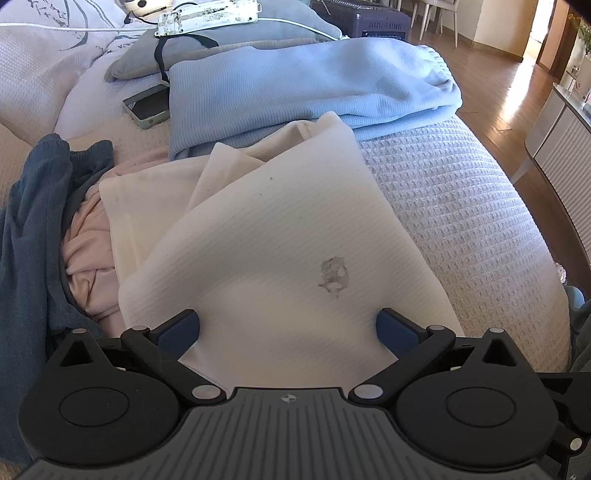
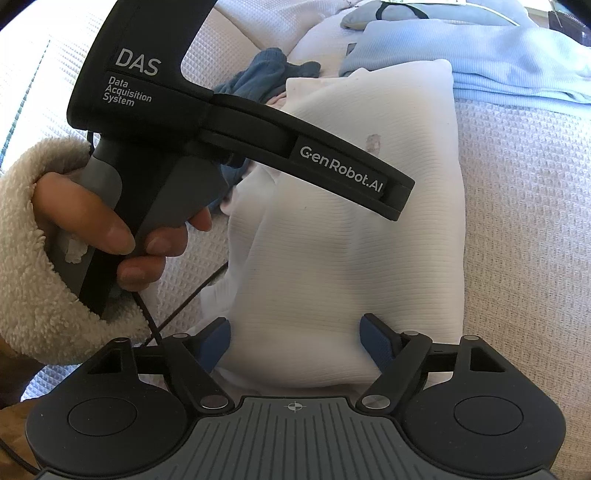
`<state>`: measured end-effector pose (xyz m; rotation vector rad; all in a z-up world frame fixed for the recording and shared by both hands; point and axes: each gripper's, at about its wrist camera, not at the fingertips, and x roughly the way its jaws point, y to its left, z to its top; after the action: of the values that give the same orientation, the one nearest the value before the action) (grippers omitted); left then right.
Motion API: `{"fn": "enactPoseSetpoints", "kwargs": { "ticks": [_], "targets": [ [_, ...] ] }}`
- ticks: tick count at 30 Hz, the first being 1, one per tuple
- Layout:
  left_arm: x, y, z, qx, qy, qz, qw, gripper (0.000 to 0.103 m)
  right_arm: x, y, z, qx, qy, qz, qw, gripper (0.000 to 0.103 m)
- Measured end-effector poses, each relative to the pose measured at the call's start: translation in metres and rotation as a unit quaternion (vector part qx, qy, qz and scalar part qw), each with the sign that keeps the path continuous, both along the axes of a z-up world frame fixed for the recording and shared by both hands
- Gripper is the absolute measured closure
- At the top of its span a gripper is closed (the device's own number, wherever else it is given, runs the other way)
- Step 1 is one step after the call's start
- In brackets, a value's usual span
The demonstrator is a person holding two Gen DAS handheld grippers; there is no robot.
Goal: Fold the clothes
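Note:
A cream ribbed garment [image 1: 280,229] with a grey stain [image 1: 334,273] lies folded on the bed, one corner turned over at its far end. My left gripper [image 1: 288,328] stands wide open over its near part, blue pads apart and the cloth lying loose between them. In the right wrist view the same garment [image 2: 351,240] runs away from my right gripper [image 2: 295,341], which is open with the cloth's near edge between its fingers. A hand [image 2: 110,229] in a fluffy sleeve holds the left tool's handle [image 2: 110,177] above the garment's left side.
A folded light blue garment [image 1: 314,96] lies beyond the cream one. A dark blue garment [image 1: 37,221] and a pink one [image 1: 88,251] are bunched at the left. A phone [image 1: 147,107], grey pillow [image 1: 140,59] and white device [image 1: 210,16] sit farther back. The bed's edge and wooden floor [image 1: 498,92] are at the right.

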<state>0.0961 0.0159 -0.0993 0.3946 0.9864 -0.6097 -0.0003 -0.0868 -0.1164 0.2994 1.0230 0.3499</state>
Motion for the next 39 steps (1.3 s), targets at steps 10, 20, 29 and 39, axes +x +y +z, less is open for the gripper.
{"fn": "enactPoseSetpoints", "kwargs": {
  "ticks": [10,20,29,39],
  "targets": [
    [0.001,0.000,-0.001,0.001,0.002,0.002,1.0000,0.000,-0.001,0.002,0.000,-0.001,0.000,0.001,1.000,0.023],
    [0.002,0.000,-0.003,-0.002,0.005,0.004,1.0000,0.000,-0.006,0.002,0.002,-0.001,-0.001,0.000,1.000,0.022],
    [0.002,0.000,-0.004,-0.004,0.006,0.006,1.0000,0.000,0.010,0.004,-0.004,-0.001,-0.001,-0.001,1.000,0.022],
    [0.003,0.000,-0.006,-0.006,0.011,0.008,0.9999,0.000,0.010,0.004,-0.005,-0.002,-0.001,0.000,1.000,0.021]
  ]
}}
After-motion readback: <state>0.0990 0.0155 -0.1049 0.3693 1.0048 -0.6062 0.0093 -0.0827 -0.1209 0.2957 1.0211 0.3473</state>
